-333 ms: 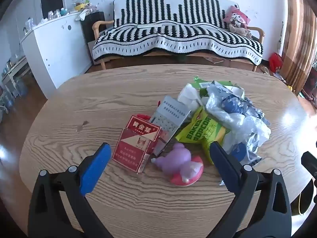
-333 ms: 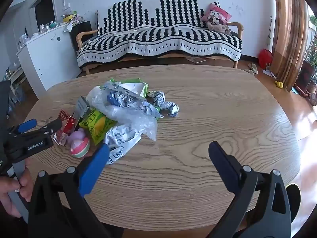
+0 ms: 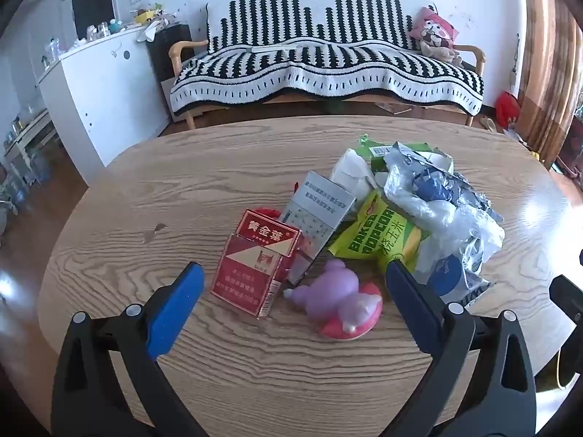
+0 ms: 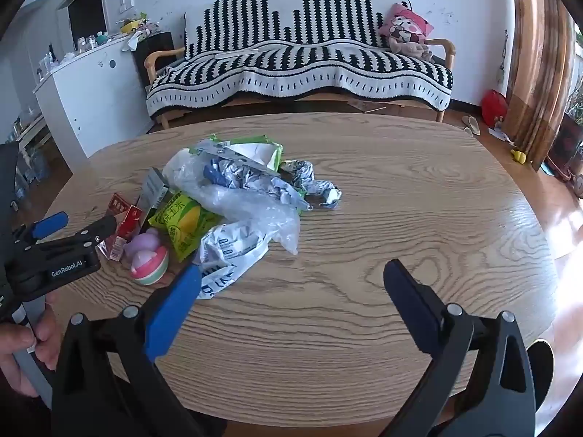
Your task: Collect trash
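A heap of trash lies on the oval wooden table (image 3: 153, 189). It holds a red cigarette pack (image 3: 255, 266), a grey carton (image 3: 320, 211), a yellow-green popcorn bag (image 3: 379, 236), clear and blue-white plastic wrappers (image 3: 444, 204) and a purple toy on a pink ball (image 3: 339, 298). My left gripper (image 3: 291, 273) hovers open just in front of the red pack and the toy, touching neither. In the right wrist view the same heap (image 4: 237, 200) lies left of centre. My right gripper (image 4: 291, 276) is open over bare table (image 4: 400, 200), its left finger near a white printed wrapper (image 4: 229, 251).
A crumpled foil wrapper (image 4: 317, 182) lies at the heap's right side. A striped sofa (image 3: 328, 62) with a pink plush (image 3: 433, 32) stands behind the table, a white cabinet (image 3: 94, 83) at the left. A person's hand (image 4: 22, 346) holds the left gripper's handle.
Both grippers stay open. The views have barely shifted and the trash has not moved.
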Demonstrator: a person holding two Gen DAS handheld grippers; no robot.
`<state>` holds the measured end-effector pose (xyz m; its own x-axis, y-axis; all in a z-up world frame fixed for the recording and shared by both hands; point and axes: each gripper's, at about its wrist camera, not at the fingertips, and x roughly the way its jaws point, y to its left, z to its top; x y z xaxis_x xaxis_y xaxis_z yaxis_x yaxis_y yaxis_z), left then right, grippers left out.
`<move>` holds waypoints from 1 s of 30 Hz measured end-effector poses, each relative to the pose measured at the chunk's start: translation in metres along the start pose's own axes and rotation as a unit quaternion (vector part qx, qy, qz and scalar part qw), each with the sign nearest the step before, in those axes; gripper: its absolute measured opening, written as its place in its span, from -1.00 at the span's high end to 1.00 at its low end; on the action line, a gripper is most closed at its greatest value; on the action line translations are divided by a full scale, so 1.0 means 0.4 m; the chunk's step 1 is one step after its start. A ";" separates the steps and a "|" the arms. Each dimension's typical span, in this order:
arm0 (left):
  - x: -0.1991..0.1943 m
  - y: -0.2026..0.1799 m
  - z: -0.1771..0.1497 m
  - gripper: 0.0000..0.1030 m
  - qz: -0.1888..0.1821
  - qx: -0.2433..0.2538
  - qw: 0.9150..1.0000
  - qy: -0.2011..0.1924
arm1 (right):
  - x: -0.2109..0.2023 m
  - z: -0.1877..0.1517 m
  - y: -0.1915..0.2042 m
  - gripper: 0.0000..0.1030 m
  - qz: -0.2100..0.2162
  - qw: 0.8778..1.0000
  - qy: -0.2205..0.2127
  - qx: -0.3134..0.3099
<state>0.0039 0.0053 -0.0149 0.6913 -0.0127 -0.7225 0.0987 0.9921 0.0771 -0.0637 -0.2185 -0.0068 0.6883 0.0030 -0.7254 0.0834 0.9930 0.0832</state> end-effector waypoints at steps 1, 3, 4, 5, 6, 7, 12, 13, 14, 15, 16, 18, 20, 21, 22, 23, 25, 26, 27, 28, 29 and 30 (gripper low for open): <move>0.002 0.003 -0.001 -0.88 0.001 -0.001 1.000 0.001 | 0.005 -0.004 0.004 -0.89 0.000 1.000 0.000 -0.002; 0.005 0.010 -0.002 -0.88 0.002 -0.003 1.000 0.004 | 0.003 -0.003 0.004 -0.89 0.002 1.000 0.000 -0.002; 0.005 0.013 -0.003 -0.88 0.001 -0.004 1.000 0.004 | 0.001 -0.003 0.003 -0.89 0.004 1.000 0.000 -0.002; 0.004 0.015 -0.003 -0.88 0.002 -0.004 1.000 0.003 | 0.000 -0.003 0.001 -0.89 0.005 1.000 0.001 -0.001; 0.004 0.017 -0.004 -0.88 0.003 -0.003 1.000 0.003 | -0.002 -0.003 -0.001 -0.89 0.006 1.000 0.001 0.000; -0.007 0.010 0.000 -0.88 0.004 -0.001 1.000 0.002 | -0.004 -0.003 -0.003 -0.89 0.006 1.000 0.001 0.000; -0.004 0.010 0.003 -0.88 0.001 0.001 1.000 0.006 | -0.009 -0.004 0.004 -0.89 0.005 1.000 0.002 0.001; -0.004 0.005 0.000 -0.88 0.002 0.001 1.000 0.006 | -0.010 -0.004 0.003 -0.89 0.005 1.000 0.003 0.002; -0.005 0.006 0.001 -0.88 0.003 0.001 1.000 0.005 | -0.010 -0.005 0.001 -0.89 0.006 1.000 0.003 0.002; -0.007 0.003 0.001 -0.88 0.003 0.000 1.000 0.005 | -0.011 -0.004 0.000 -0.89 0.006 1.000 0.003 0.003; -0.009 0.001 0.002 -0.88 0.004 0.000 1.000 0.005 | -0.010 -0.005 0.000 -0.89 0.006 1.000 0.003 0.003; -0.009 0.003 0.001 -0.88 0.003 0.000 1.000 0.005 | -0.010 -0.005 0.000 -0.89 0.007 1.000 0.003 0.003; -0.009 0.002 0.000 -0.88 0.004 0.000 1.000 0.005 | -0.011 -0.006 0.000 -0.89 0.006 1.000 0.002 0.003; -0.010 0.004 0.000 -0.88 0.004 0.000 1.000 0.006 | -0.011 -0.006 0.000 -0.89 0.007 1.000 0.002 0.003; -0.011 0.005 0.001 -0.88 0.004 -0.001 1.000 0.006 | -0.011 -0.006 -0.001 -0.89 0.006 1.000 0.002 0.004; -0.011 0.005 0.001 -0.88 0.004 -0.001 1.000 0.006 | -0.011 -0.006 0.000 -0.89 0.007 1.000 0.002 0.004; -0.012 0.007 0.001 -0.88 0.004 -0.001 1.000 0.006 | -0.011 -0.006 0.000 -0.89 0.007 1.000 0.002 0.004; -0.012 0.007 0.002 -0.88 0.004 -0.001 1.000 0.006 | -0.011 -0.006 0.000 -0.89 0.007 1.000 0.001 0.003; -0.013 0.007 0.002 -0.88 0.004 0.000 1.000 0.007 | -0.011 -0.006 0.000 -0.89 0.007 1.000 0.002 0.003; -0.012 0.008 0.002 -0.88 0.004 0.000 1.000 0.007 | -0.011 -0.006 0.000 -0.89 0.007 1.000 0.002 0.003; -0.014 0.009 0.003 -0.88 0.004 0.001 1.000 0.007 | -0.011 -0.006 -0.001 -0.89 0.007 1.000 0.002 0.003; -0.010 0.005 0.001 -0.88 0.004 0.001 1.000 0.006 | -0.011 -0.006 -0.001 -0.89 0.007 1.000 0.002 0.003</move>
<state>0.0018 0.0073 -0.0115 0.6831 -0.0027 -0.7303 0.0939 0.9920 0.0842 -0.0684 -0.2186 -0.0054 0.6861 0.0170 -0.7273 0.0781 0.9922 0.0969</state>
